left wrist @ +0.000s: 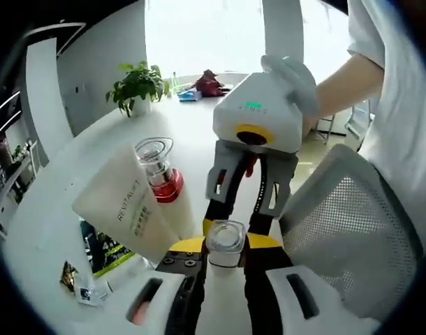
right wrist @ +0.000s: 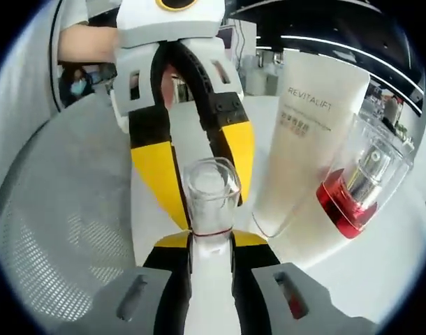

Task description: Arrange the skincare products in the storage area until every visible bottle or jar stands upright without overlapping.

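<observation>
The white worktop is carrying the products. A white Revitalift tube is leaning beside the clear-capped white bottle, with a red-collared bottle just behind the tube. Both the left tool and the right tool are clenching on the clear-capped white bottle from opposite sides.

White bottle with clear square cap clamped in right hand-held gripper, left hand-held gripper opposite, cream REVITALIFT tube, red-collared clear-capped bottle alongside, white desk.
</observation>
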Demonstrator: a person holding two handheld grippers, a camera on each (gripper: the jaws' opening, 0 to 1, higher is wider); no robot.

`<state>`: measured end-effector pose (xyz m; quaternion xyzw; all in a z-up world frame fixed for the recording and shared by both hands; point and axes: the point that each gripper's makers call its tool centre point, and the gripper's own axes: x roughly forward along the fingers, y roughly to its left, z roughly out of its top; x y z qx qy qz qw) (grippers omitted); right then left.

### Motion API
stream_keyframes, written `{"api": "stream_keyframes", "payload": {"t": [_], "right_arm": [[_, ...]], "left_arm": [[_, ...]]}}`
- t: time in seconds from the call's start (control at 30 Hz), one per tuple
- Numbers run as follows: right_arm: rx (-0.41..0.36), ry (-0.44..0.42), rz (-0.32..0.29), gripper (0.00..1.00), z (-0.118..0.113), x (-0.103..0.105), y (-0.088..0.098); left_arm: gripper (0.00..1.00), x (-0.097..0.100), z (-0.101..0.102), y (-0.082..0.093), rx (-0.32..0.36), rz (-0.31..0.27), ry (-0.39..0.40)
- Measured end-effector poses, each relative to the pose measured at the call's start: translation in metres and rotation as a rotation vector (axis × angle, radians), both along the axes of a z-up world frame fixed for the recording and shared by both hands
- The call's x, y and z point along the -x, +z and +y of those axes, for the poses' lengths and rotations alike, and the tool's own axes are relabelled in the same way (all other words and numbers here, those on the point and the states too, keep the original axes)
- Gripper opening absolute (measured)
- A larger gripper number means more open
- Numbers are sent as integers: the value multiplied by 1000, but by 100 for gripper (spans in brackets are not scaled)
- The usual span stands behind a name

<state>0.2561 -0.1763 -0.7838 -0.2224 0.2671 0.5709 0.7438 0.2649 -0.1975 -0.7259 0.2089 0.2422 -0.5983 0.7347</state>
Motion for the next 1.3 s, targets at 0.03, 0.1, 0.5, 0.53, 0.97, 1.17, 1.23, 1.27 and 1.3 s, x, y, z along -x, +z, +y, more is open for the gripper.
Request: {"api": "stream_keyframes", "payload": {"t": [0.03,0.1,0.5,0.53,0.97,1.17,1.23,1.27,1.3], "right_arm": [[1,-2,3,21,0,0,-1],[7,-2,10,21,0,1,-3],[33,-46,25,23,-5,0,-10],[37,-53,26,23,-7,-1,-11],[159,-157,60,22,-16,17,-27],[163,-180,42,19,-14,12,-24],[153,-188,38,17,-13,10,-22],[150,-190,36,16,-13,9,-21],[150,-194,32,15,-13,7,-22]], "left_arm": [[24,0,0,0,2,0,0],[26,2,0,0,0,3,-1],[29,-2,18,-12,-51,-5,47],[29,-1,21,-14,-61,-5,50],[22,10,36,-58,-161,22,109],[19,9,29,-64,-156,22,111],[17,9,25,-61,-155,17,111],[17,8,26,-62,-158,14,113],[16,7,27,-63,-159,12,113]]}}
